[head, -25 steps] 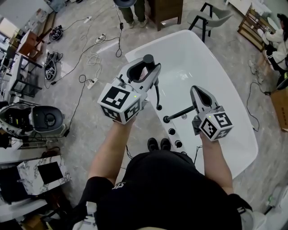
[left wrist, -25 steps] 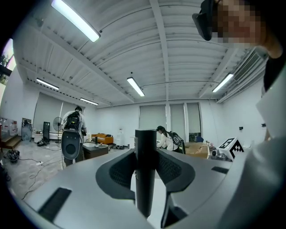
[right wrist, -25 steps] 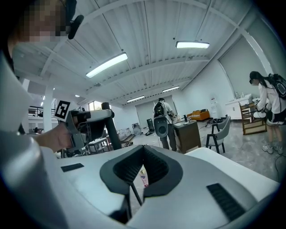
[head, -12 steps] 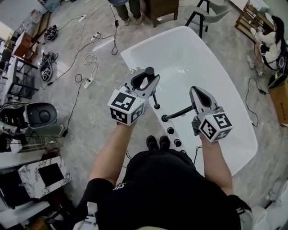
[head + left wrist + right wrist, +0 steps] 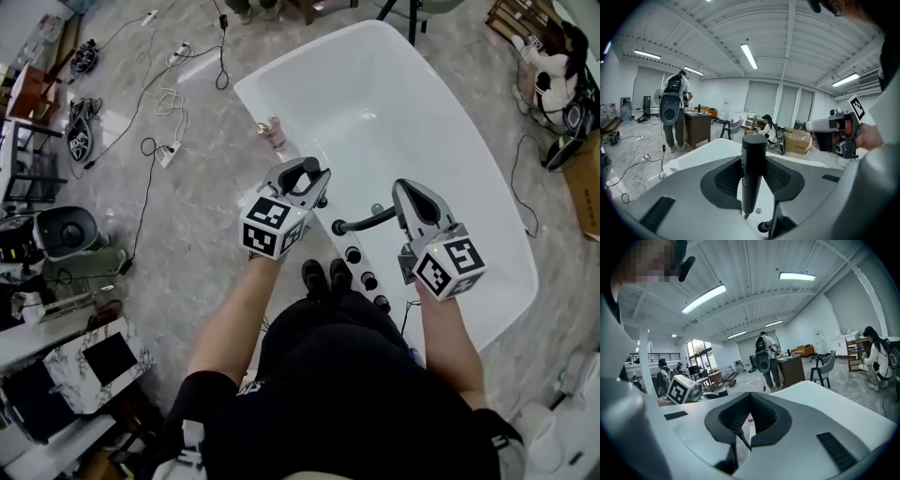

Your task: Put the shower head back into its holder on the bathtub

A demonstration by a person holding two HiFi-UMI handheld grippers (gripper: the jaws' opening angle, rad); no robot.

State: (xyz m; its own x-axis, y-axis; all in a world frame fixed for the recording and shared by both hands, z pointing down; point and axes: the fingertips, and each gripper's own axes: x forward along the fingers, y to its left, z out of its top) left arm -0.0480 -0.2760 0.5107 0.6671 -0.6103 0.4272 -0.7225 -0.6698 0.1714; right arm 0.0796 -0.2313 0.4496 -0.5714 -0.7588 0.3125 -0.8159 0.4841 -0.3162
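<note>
My left gripper [image 5: 305, 178] is shut on the black shower head [image 5: 753, 168], which stands upright between its pads, narrow end down. It hangs just above the white bathtub's [image 5: 450, 122] near rim, next to the black curved spout [image 5: 361, 223]. Below the handle's tip, a small black fitting [image 5: 763, 226] shows on the rim. A row of black knobs [image 5: 368, 279] follows along that rim. My right gripper [image 5: 405, 192] hovers over the spout's far end with its tips together and nothing in them. A thin dark line [image 5: 743, 440] shows under its pads.
A pink bottle [image 5: 274, 134] stands on the tub's far-left rim. Cables and a power strip [image 5: 169, 150] lie on the floor to the left. The person's shoes [image 5: 328, 275] touch the tub's side. Someone sits at the far right [image 5: 553, 75], and another person [image 5: 675, 112] stands by a desk.
My left gripper has sunk with the shower head from well above the rim to just over it. The right gripper dropped a little above the spout.
</note>
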